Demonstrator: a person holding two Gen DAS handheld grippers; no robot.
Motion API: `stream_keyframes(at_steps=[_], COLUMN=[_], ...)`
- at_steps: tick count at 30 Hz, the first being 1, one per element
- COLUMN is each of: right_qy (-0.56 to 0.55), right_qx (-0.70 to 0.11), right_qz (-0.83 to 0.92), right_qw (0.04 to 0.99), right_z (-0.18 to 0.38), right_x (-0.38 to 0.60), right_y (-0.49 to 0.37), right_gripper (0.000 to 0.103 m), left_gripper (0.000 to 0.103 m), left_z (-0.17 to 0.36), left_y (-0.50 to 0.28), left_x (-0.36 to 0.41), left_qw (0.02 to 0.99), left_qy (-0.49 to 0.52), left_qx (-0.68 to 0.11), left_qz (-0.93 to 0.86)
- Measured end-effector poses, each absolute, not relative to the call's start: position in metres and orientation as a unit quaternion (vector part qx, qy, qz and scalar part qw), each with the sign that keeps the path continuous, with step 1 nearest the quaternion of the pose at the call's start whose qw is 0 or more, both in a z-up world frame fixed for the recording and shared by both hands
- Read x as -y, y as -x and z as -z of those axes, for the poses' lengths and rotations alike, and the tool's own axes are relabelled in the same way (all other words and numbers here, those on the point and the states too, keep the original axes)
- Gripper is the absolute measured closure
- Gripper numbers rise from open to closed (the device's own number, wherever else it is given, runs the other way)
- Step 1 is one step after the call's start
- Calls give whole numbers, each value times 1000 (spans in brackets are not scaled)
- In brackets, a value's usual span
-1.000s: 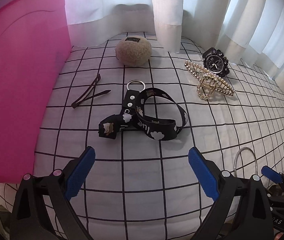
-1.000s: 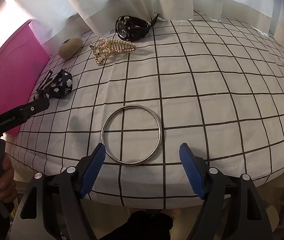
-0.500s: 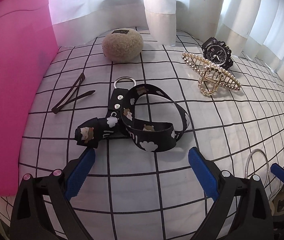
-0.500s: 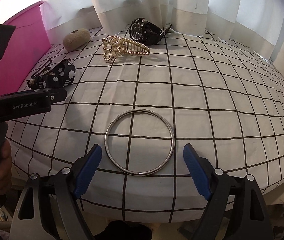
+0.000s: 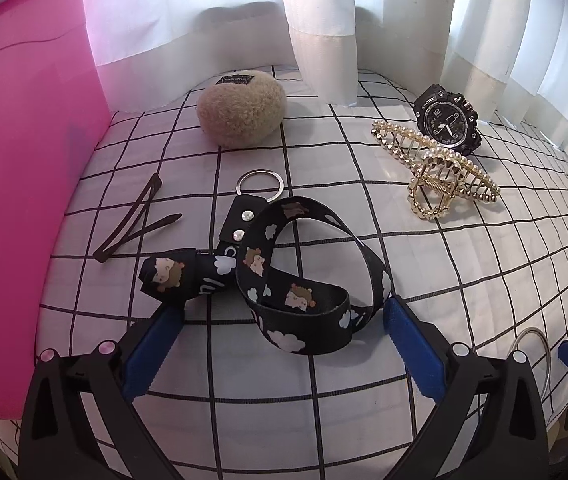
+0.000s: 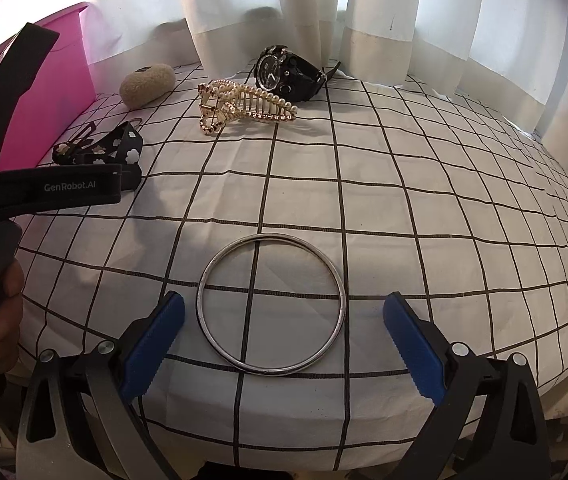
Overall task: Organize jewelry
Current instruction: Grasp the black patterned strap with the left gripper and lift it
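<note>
Pink bin (image 5: 24,200): far left, standing at the edge of the checked cloth (image 5: 323,208).
Hair pins (image 5: 134,224): dark, crossed in a V, flat on the cloth just beside the bin.
Left gripper (image 5: 280,334): released, blue fingers (image 5: 152,344) spread wide, low over the cloth; left fingertip just under the strap's folded end, right fingertip just beside the loop's right bend; touching or not, cannot tell.
Lanyard strap (image 5: 284,280): black with clouds and hedgehogs, looped on the cloth between the left gripper's fingers; key ring (image 5: 260,186) at its far end.
Fuzzy pouch (image 5: 242,110): beige, at the back near the curtain (image 5: 319,28), behind the key ring.
Hair claw (image 5: 435,168): gold with pearls, lying right of the strap, well apart from it.
Watch (image 5: 445,122): black, just behind the hair claw, touching or nearly so.
Bangle (image 6: 270,304): silver ring, flat on the cloth near the front edge, right of the left gripper.
Right gripper (image 6: 284,336): released, blue fingers (image 6: 413,350) spread wider than the bangle, one on each side of its near half, not gripping it.
</note>
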State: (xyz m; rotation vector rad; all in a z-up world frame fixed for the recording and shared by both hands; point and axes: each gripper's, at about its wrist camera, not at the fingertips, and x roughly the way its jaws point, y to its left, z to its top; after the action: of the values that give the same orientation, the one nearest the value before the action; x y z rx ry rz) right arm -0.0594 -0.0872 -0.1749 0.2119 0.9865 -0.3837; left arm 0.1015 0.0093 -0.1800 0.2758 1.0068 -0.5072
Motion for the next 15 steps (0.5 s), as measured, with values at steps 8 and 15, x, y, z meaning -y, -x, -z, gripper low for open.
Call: stream_keyframes(at_steps=[8, 15], right_qy=[-102, -103], right_qx=[-460, -460], right_qz=[188, 182], right_qw=[862, 863], right_z=[175, 175], right_x=[87, 85], right_y=[59, 59], right_gripper=[9, 10], left_gripper=[8, 44], left_z=[180, 174], left_y=[-98, -78], left_x=[-7, -4], left_qw=[852, 853], left_qy=[-121, -130], left_qx=[-455, -433], left_qz=[231, 263])
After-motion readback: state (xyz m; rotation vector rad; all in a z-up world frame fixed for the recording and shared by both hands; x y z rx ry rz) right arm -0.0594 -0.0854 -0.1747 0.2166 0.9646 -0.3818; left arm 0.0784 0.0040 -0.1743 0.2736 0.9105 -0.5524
